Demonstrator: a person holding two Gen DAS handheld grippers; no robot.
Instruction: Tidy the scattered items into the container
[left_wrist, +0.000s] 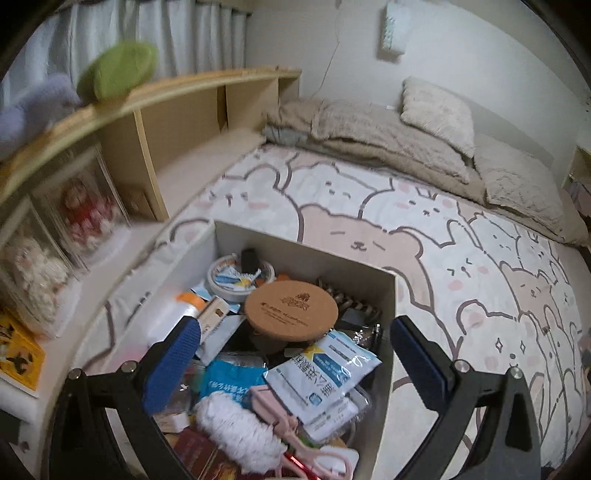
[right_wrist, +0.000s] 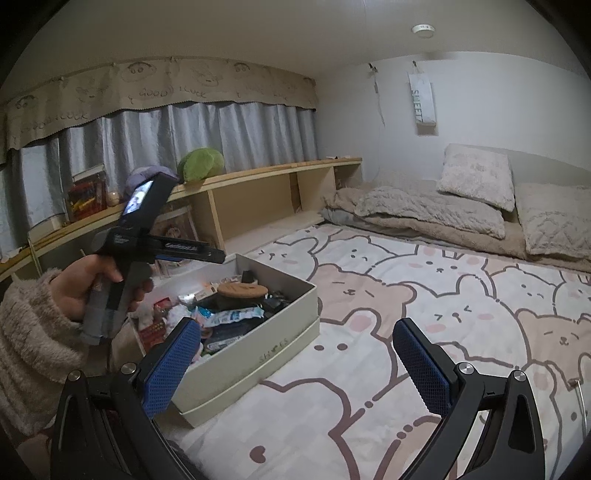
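Observation:
A cream shoe box (left_wrist: 392, 295) (right_wrist: 255, 354) stands on the bear-print bedsheet, packed with small items. Inside I see a round cork lid (left_wrist: 291, 308) (right_wrist: 242, 290), a tape roll (left_wrist: 227, 278), white sachets (left_wrist: 325, 373), a white fluffy ball (left_wrist: 236, 428) and pink scissors (left_wrist: 325, 458). My left gripper (left_wrist: 295, 354) hovers open over the box with nothing between its blue pads. In the right wrist view the left tool (right_wrist: 147, 236) is held by a hand (right_wrist: 79, 288) above the box's left side. My right gripper (right_wrist: 297, 360) is open and empty, near the box's front corner.
A low wooden shelf (right_wrist: 258, 192) runs along the bed's left side, carrying a green plush (right_wrist: 201, 162) and boxed dolls (left_wrist: 86, 218). Folded beige blankets and pillows (right_wrist: 476, 177) lie at the bed's far end. The bedsheet (right_wrist: 424, 288) stretches right of the box.

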